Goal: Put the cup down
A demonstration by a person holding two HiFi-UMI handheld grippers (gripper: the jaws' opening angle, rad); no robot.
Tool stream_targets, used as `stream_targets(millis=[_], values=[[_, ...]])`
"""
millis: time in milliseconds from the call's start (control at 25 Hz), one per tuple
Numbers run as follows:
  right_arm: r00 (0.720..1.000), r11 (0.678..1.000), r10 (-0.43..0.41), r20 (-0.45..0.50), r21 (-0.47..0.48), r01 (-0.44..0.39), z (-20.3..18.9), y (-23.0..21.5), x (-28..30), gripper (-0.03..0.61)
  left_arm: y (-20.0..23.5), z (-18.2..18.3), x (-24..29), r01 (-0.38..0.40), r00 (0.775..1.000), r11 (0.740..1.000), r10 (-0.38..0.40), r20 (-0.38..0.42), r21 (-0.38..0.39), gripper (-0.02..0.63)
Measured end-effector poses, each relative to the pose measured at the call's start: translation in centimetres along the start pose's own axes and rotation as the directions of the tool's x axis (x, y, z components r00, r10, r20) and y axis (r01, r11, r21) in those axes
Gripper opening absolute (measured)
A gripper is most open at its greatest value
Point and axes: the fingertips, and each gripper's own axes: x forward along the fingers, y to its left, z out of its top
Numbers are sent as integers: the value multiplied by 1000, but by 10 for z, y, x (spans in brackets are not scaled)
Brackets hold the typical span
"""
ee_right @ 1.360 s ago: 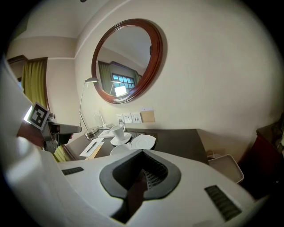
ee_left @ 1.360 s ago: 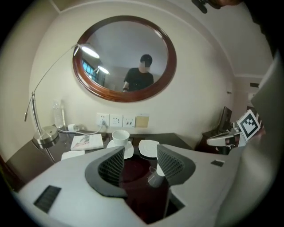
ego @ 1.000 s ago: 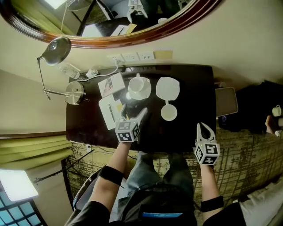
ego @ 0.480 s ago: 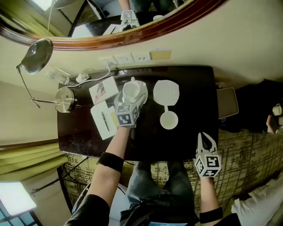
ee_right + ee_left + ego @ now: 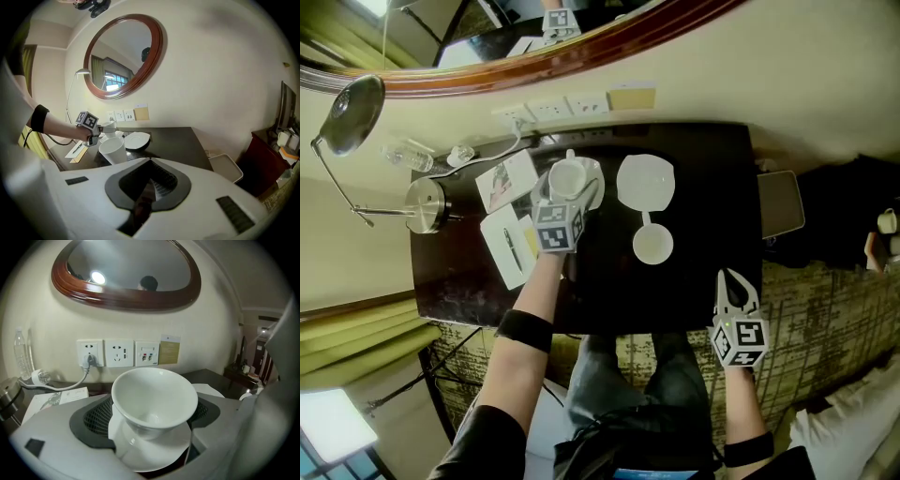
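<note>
A white cup (image 5: 567, 177) stands on a white saucer (image 5: 594, 178) at the back left of the dark table (image 5: 703, 187). My left gripper (image 5: 568, 187) reaches over the saucer with the cup (image 5: 154, 397) between its jaws. The jaws are closing and stand wide, one dark pad on either side of the bowl; the saucer (image 5: 154, 453) lies below. A second white cup (image 5: 653, 244) and an empty saucer (image 5: 645, 181) sit to the right. My right gripper (image 5: 731, 279) hangs shut and empty off the table's front right edge; its view shows its jaws (image 5: 150, 185) together.
A desk lamp (image 5: 352, 101) with a round metal base (image 5: 425, 204) stands at the left, with a water bottle (image 5: 408, 155), a leaflet (image 5: 508, 178) and a notepad with a pen (image 5: 508, 246). Wall sockets (image 5: 548, 110) sit under an oval mirror. A pale tray (image 5: 780, 204) lies right of the table.
My left gripper has travelled from the table's front edge forward to the cup on the saucer and now straddles it. The right gripper has hardly moved.
</note>
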Motion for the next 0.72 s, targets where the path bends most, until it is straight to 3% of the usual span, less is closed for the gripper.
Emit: stream_targets(millis=[120, 480, 720], values=[[1000, 1000, 3, -1, -1, -3, 2, 1, -1, 8, -3, 1, 1, 14, 1000, 1000, -14, -6, 28, 405], [1000, 1000, 19, -5, -13, -19, 2, -1, 3, 8, -7, 3, -17, 21, 1000, 995, -20, -15, 99, 394], [997, 997, 75, -9, -34, -76, 13, 12, 11, 8, -18, 8, -62, -12, 999, 1000, 12, 32, 26, 393]])
